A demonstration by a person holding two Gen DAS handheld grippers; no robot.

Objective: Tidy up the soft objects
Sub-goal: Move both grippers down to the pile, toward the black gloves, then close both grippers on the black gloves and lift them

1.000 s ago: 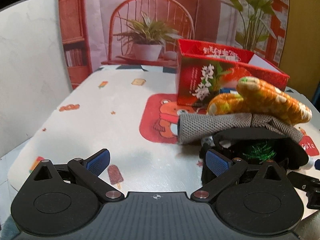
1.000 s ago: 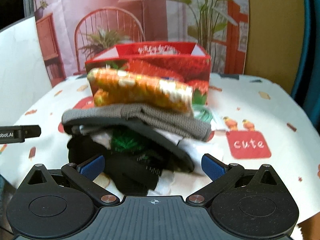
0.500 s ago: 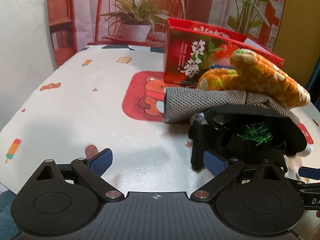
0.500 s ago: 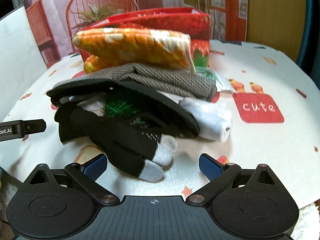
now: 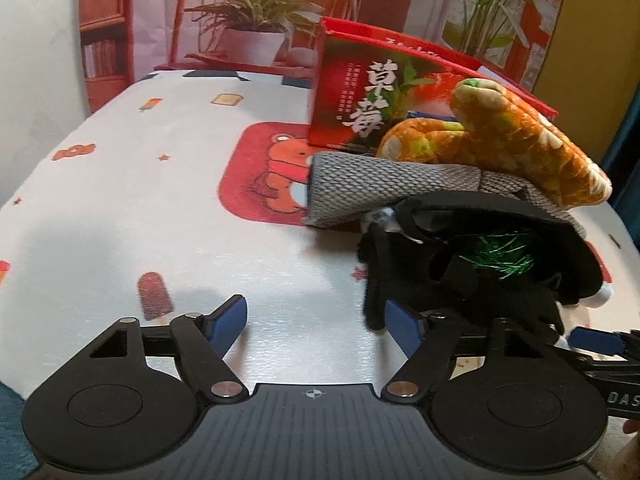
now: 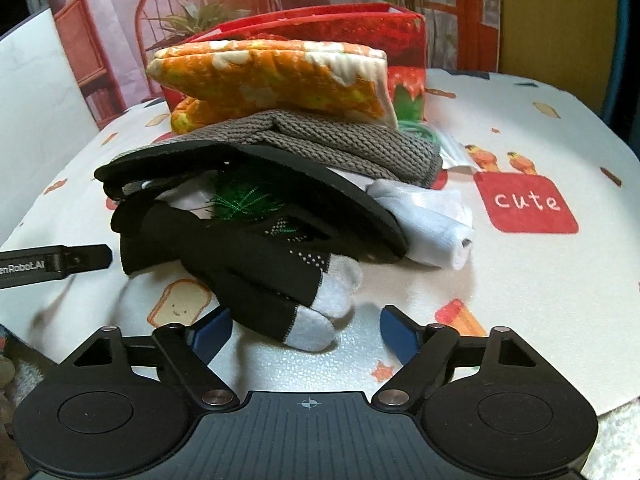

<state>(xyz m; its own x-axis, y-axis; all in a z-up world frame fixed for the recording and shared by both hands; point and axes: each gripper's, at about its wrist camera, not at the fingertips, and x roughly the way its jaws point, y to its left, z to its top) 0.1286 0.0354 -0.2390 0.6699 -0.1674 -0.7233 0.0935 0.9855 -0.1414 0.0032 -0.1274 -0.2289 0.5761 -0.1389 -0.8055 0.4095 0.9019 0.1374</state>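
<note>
Nearest the right wrist camera, the right gripper [image 6: 306,330] is closing its jaws, which are standing fairly wide with the white fingertips of a black glove [image 6: 256,280] lying between the blue pads; the pads are not yet pressing on it. The left gripper [image 5: 316,322] is closing too, fairly wide, with only bare tablecloth [image 5: 160,216] between its pads, its right pad sitting just beside the black glove's [image 5: 408,280] edge. Just beyond, the heap of soft things is resting on the table: green tinsel [image 6: 244,196] is showing under a black flat piece [image 6: 320,184], a rolled white cloth [image 6: 428,220] is lying at the right, a grey knit [image 6: 340,144] is lying over them, and an orange quilted mitt [image 6: 276,80] is sitting on top. Behind the heap, a red box [image 5: 360,100] is standing open-topped.
</note>
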